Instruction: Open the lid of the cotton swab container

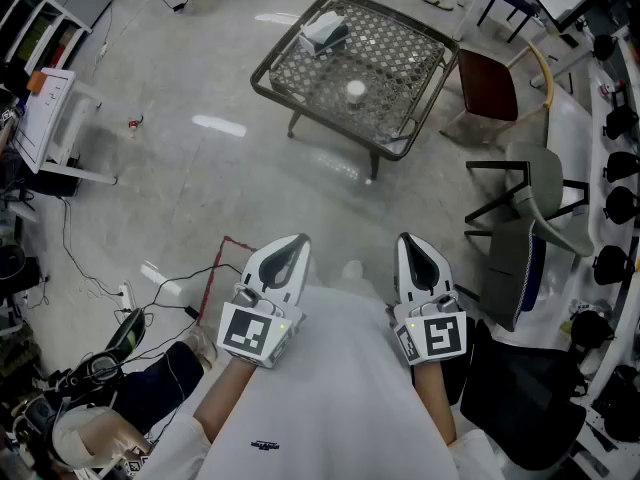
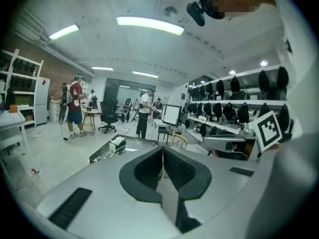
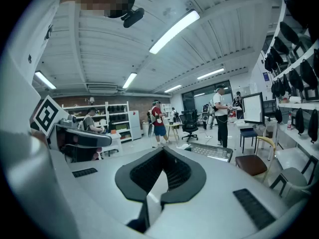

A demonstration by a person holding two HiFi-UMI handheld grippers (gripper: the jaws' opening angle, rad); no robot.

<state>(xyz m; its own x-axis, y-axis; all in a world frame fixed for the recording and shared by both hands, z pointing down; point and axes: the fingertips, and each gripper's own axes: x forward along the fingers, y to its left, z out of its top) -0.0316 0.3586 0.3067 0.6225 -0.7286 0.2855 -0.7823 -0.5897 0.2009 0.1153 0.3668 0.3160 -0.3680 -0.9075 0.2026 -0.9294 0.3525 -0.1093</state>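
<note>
Head view: the white, black-padded left gripper (image 1: 296, 242) and right gripper (image 1: 408, 240) sit side by side close to the person's body. Both have their jaws pressed together and hold nothing. Well ahead of them, a small white round cotton swab container (image 1: 355, 91) stands on a low grey metal mesh table (image 1: 400, 138), apart from a pale tissue box (image 1: 322, 30). The container's lid is too small to read.

Left gripper view: the pads meet with nothing between them. The table and box show beyond the left jaw, but the container cannot be made out.

Right gripper view: the jaws are closed and empty. The table is cut off behind the right jaw.
</note>
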